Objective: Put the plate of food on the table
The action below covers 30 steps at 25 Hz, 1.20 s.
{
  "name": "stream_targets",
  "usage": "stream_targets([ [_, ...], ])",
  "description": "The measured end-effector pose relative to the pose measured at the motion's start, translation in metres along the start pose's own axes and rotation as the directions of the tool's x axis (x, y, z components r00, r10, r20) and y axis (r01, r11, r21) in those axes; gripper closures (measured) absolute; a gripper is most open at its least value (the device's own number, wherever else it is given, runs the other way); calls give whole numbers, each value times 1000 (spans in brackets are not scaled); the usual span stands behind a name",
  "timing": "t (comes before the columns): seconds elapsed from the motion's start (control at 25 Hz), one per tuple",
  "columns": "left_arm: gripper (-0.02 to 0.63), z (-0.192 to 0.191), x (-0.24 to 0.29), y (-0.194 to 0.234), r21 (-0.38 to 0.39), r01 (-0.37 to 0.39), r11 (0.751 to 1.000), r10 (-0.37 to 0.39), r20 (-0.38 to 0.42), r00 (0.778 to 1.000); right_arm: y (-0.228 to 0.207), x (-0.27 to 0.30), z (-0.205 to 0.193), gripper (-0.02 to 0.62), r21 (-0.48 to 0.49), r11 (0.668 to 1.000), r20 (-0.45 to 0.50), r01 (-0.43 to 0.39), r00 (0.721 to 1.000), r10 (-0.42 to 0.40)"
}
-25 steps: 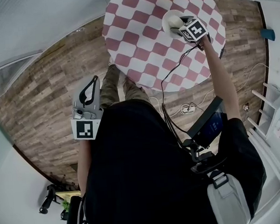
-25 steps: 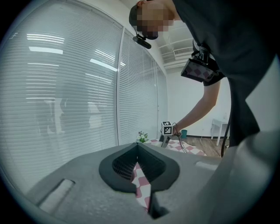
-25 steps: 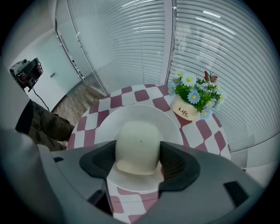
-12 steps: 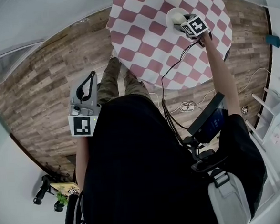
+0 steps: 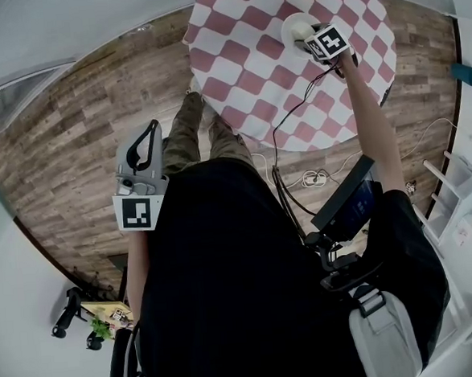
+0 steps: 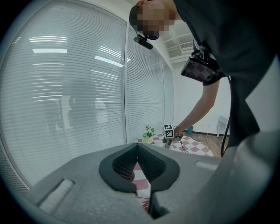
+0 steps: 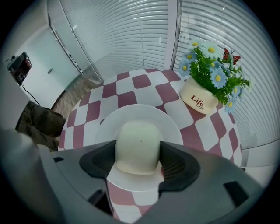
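A white plate (image 7: 144, 116) rests on the round red-and-white checked table (image 5: 243, 54) and carries a pale rounded piece of food (image 7: 136, 144). My right gripper (image 7: 138, 151) reaches over the plate's near rim, and its dark pads press against both sides of the food. From the head view the plate (image 5: 292, 27) lies at the table's far side with the right gripper (image 5: 306, 37) on it. My left gripper (image 5: 152, 127) hangs by my side above the wood floor, well away from the table, its jaws together and holding nothing.
A cream flower pot (image 7: 199, 98) with blue daisies stands just right of the plate, near the table's far edge. Window blinds run behind the table. A cable trails from the right gripper down to the floor (image 5: 72, 155). My legs stand at the table's near edge.
The head camera has shifted a little, so the table sits slightly further right in view. The right gripper stays on the food over the plate. The left gripper has hardly moved.
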<state>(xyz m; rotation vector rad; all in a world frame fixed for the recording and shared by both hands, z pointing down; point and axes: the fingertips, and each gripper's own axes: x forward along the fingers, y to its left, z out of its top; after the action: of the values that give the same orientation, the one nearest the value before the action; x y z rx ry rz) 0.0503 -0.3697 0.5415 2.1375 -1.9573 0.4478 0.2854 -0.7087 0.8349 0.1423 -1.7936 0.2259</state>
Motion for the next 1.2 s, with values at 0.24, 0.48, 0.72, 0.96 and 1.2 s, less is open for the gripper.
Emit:
stream_targets([
  [0.24,612,-8,2,4,-3,-5,1000,5,-36,999,1,12,7,281,-15,1000,-10,-8,1000,8],
  [0.48,612,-8,1,6,-5,-19,1000,19,-24,1000,2,21,11,281,-26,1000,-21,-12,1000,12],
  [0.72,612,-9,-1,10,-26,-45,999,44,-20,999,2,26,14,281,-32,999,-29,-11,1000,10],
  [0.96,612,-15,-1,11,-21,-37,999,36,-50,998,4,32,23,281,-57,998,-34,-6,999,4],
  [1.2,612,-12,0,16,-20,-36,999,35,-38,999,8,35,27,281,-52,999,-35,-11,999,10],
])
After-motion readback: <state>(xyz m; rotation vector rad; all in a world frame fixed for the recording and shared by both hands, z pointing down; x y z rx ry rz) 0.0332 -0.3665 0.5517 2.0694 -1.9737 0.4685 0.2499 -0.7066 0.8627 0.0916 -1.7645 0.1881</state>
